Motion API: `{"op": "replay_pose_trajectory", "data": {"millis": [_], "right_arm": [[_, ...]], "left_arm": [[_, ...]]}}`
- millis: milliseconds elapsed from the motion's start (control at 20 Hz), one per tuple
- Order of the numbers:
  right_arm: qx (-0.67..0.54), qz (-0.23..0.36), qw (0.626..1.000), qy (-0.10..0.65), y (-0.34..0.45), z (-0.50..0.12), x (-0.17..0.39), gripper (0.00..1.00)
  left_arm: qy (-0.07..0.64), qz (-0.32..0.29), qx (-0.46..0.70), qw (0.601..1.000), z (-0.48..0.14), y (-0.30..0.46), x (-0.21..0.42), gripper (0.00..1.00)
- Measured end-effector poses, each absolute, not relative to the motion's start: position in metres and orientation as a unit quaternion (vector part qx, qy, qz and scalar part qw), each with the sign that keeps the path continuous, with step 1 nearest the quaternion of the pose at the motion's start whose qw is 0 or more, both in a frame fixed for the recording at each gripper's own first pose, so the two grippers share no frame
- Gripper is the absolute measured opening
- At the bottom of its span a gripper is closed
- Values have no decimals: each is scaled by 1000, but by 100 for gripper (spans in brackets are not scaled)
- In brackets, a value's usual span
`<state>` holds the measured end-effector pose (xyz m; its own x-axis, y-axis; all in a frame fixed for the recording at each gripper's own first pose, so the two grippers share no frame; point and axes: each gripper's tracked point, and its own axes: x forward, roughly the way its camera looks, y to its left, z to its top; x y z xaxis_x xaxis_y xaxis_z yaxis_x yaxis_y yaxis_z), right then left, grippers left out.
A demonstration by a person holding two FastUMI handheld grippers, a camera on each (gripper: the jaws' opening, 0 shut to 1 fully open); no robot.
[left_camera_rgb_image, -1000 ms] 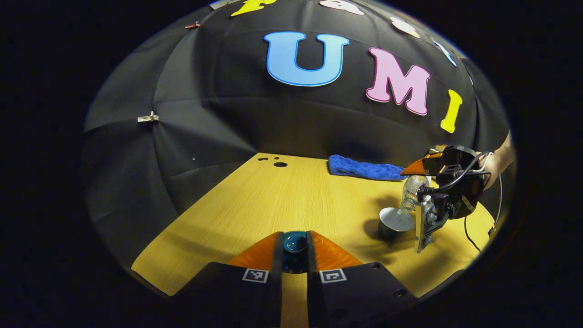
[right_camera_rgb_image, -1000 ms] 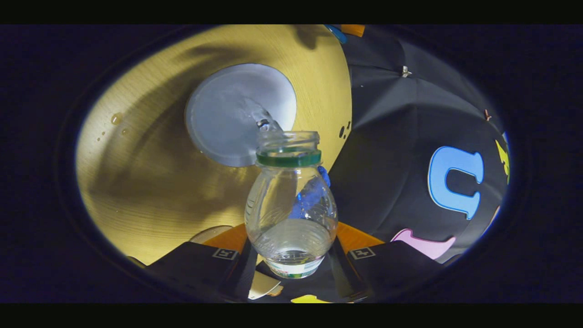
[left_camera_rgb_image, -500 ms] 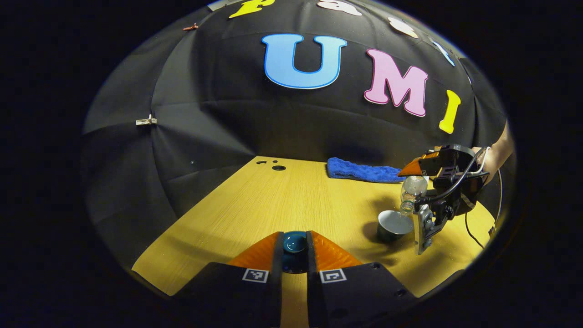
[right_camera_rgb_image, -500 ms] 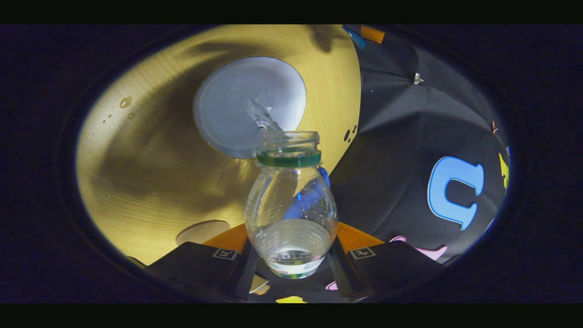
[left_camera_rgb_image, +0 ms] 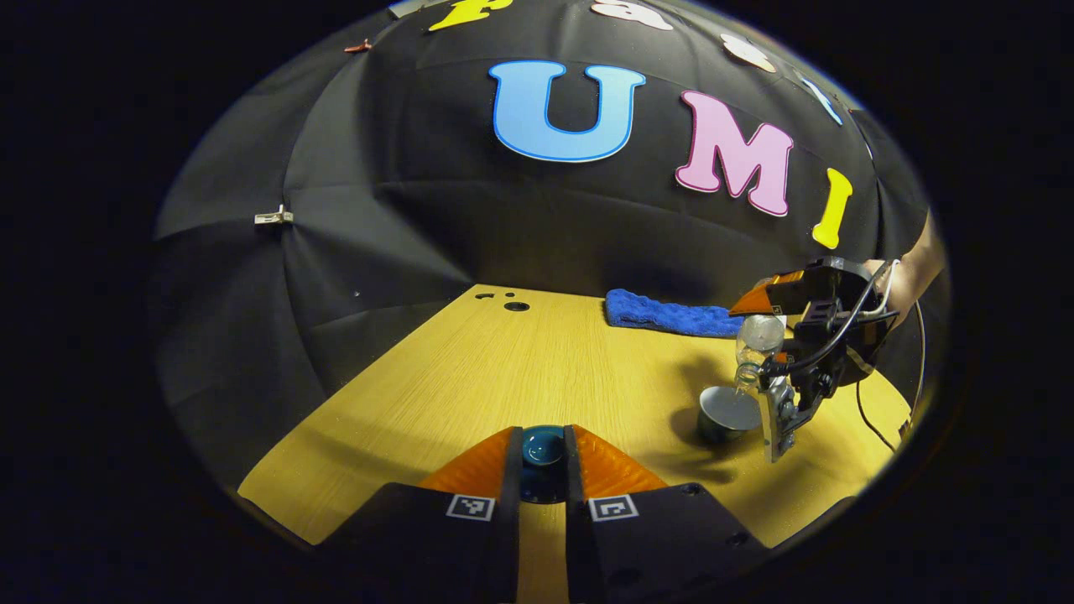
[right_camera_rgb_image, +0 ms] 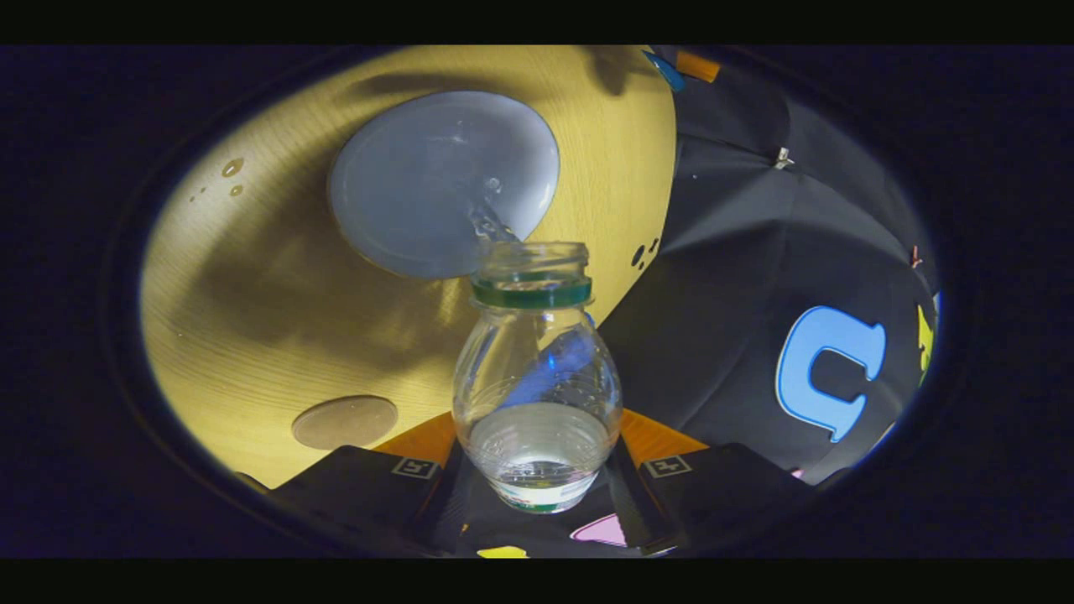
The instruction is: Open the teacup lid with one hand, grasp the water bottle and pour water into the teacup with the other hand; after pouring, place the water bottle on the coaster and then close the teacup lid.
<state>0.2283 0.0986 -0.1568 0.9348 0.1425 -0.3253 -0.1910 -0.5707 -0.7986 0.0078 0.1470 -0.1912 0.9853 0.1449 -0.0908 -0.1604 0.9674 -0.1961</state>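
- The left claw (left_camera_rgb_image: pixel 543 457) has wide black blocks, each with a small black-and-white square mark and small round holes.
- The right claw (right_camera_rgb_image: pixel 537 470) has the same marks.
- Farther off, the right claw's body is black with a silver metal piece and looping black cables.

The teacup lid (left_camera_rgb_image: pixel 542 446) sits squeezed between the left gripper's (left_camera_rgb_image: pixel 542 457) two fingers, so just its round dark top peeks out and the rest is hidden behind them. In the right gripper view, the bottom of the water bottle (right_camera_rgb_image: pixel 537 394) is tucked down between the right gripper's (right_camera_rgb_image: pixel 537 470) fingers, and its neck covers the near edge of the teacup (right_camera_rgb_image: pixel 443 183) out ahead. In the left gripper view, far off to the right, that bottle is too small to see well.
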Motion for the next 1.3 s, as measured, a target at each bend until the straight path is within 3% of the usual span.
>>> {"op": "replay_pose_trajectory", "data": {"millis": [50,150,800,850,1300], "right_arm": [[-870,180,459,12,99,-157,228,73],[-873,182,452,12,100,-157,227,73],[-888,189,419,2,107,-152,226,73],[-888,190,419,1,107,-152,226,73],[-874,180,451,13,102,-145,221,73]], "left_arm": [[38,77,-102,991,-192,147,8,23],[35,78,-102,991,-190,148,8,27],[28,89,-100,991,-184,147,2,23],[27,90,-100,991,-182,146,1,27],[25,103,-102,989,-168,137,-6,26]]}}
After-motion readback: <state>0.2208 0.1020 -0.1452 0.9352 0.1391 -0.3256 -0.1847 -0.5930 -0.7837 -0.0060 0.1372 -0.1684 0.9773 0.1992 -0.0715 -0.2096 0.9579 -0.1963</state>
